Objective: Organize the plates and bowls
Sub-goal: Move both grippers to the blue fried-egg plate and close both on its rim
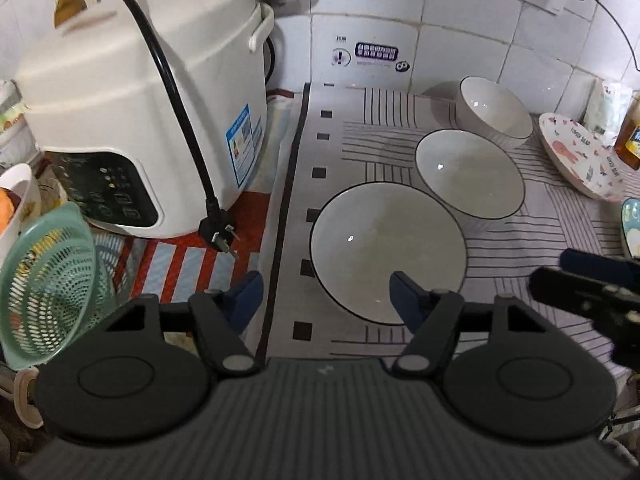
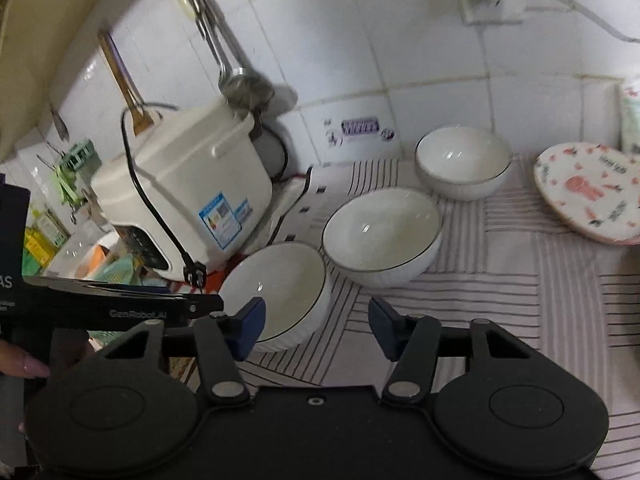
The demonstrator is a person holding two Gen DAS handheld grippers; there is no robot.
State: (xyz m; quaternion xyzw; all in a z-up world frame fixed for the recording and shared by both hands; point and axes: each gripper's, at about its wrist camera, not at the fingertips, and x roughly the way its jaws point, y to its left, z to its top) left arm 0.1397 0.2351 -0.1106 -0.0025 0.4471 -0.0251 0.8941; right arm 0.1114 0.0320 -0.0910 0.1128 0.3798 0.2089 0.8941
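Note:
Three white bowls with dark rims stand in a diagonal row on a striped mat [image 1: 540, 248]: a near bowl [image 1: 386, 250] [image 2: 280, 288], a middle bowl [image 1: 470, 172] [image 2: 382, 234] and a far bowl [image 1: 496, 110] [image 2: 462, 160]. A pink patterned plate [image 1: 580, 156] [image 2: 588, 192] lies at the right. My left gripper [image 1: 324, 294] is open and empty, its right finger over the near bowl's front rim. My right gripper [image 2: 316, 326] is open and empty, just in front of the near bowl.
A white rice cooker [image 1: 140, 112] [image 2: 188, 184] with a loose black plug [image 1: 218, 234] stands left of the mat. A green colander [image 1: 48, 284] sits at the far left. A blue dish [image 1: 632, 228] and a bottle [image 1: 630, 136] are at the right edge. The tiled wall is behind.

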